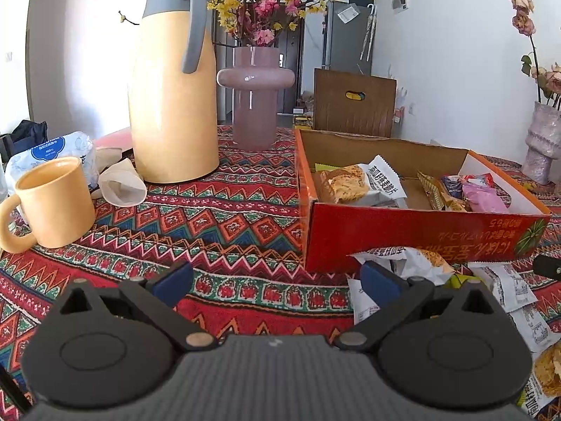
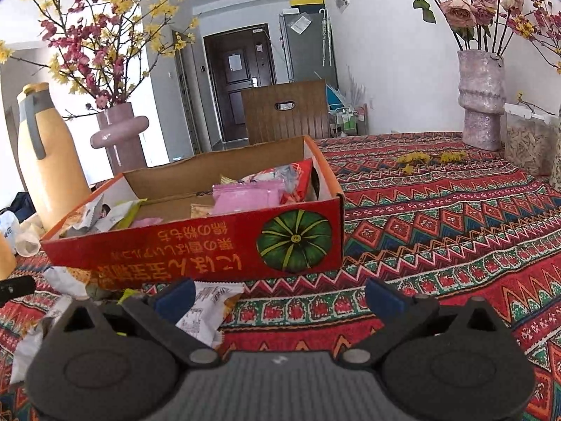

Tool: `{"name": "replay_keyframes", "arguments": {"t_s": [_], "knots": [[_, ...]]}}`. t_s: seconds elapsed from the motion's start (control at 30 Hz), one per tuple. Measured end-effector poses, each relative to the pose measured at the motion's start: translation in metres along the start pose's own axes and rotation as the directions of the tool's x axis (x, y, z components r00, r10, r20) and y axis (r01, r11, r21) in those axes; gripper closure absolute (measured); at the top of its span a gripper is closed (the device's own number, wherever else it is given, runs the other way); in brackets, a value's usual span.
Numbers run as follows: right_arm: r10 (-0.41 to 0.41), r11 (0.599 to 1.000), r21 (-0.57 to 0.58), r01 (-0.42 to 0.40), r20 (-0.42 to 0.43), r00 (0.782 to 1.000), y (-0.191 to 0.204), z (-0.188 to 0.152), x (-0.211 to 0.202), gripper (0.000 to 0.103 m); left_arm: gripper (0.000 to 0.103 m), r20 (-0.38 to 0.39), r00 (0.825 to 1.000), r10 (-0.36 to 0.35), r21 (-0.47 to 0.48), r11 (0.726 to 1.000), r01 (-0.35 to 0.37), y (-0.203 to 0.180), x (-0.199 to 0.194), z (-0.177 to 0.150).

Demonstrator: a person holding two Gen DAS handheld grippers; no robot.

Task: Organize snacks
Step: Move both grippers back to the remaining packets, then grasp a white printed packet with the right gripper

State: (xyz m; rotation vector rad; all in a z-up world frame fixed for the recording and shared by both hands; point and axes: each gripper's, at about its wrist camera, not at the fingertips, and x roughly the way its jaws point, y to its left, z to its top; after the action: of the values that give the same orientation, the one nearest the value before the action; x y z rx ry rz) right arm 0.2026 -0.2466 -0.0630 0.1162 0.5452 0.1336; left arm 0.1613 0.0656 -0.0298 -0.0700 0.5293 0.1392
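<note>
Red cardboard box (image 2: 196,245) holds wrapped snacks (image 2: 245,196) mid-tabletop; left gripper (image 1: 277,280) and right gripper (image 2: 280,294) hover wide apart, empty, loose white snack packets (image 1: 420,266) lying between them

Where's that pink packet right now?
The pink packet lies inside the red cardboard box, toward its right end in the right wrist view, beside a red-edged wrapper.

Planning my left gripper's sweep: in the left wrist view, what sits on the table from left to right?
Mug → jug → pink vase → snack box → grey vase.
</note>
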Motion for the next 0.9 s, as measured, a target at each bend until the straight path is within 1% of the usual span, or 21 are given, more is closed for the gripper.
{"name": "replay_keyframes", "arguments": {"t_s": [0.23,0.33,0.5,0.73,0.8,0.87,0.9], "knots": [[-0.02,1.0,-0.004,0.02,-0.002,1.0,0.003,0.001,-0.001,0.0,0.0,0.009,1.0,-0.008,-0.016,1.0,0.008,0.002,-0.003,0.0],[-0.006,1.0,0.014,0.006,-0.001,1.0,0.004,0.003,-0.007,0.0,0.0,0.003,1.0,-0.013,-0.021,1.0,0.013,0.003,-0.002,0.0],[0.025,1.0,-0.009,-0.026,-0.042,0.999,0.018,0.003,-0.004,0.0,0.0,-0.004,1.0,-0.018,-0.03,0.999,0.017,0.004,-0.001,0.0],[0.021,0.998,-0.064,-0.029,-0.129,0.991,0.043,0.008,0.014,0.0,0.0,-0.007,1.0,-0.02,-0.037,0.999,0.02,0.005,0.0,0.0],[0.001,0.997,-0.08,-0.013,-0.144,0.99,0.049,0.01,0.021,0.003,0.0,-0.006,1.0,-0.019,-0.04,0.999,0.019,0.005,0.0,0.0],[0.002,0.996,-0.087,-0.016,-0.169,0.986,0.052,0.011,0.028,0.011,0.0,-0.006,1.0,-0.023,-0.043,0.999,0.022,0.006,-0.001,0.0],[0.007,0.996,-0.088,-0.023,-0.18,0.984,0.054,0.012,0.03,0.014,0.0,-0.005,1.0,-0.024,-0.044,0.999,0.024,0.006,-0.001,0.0]]}}
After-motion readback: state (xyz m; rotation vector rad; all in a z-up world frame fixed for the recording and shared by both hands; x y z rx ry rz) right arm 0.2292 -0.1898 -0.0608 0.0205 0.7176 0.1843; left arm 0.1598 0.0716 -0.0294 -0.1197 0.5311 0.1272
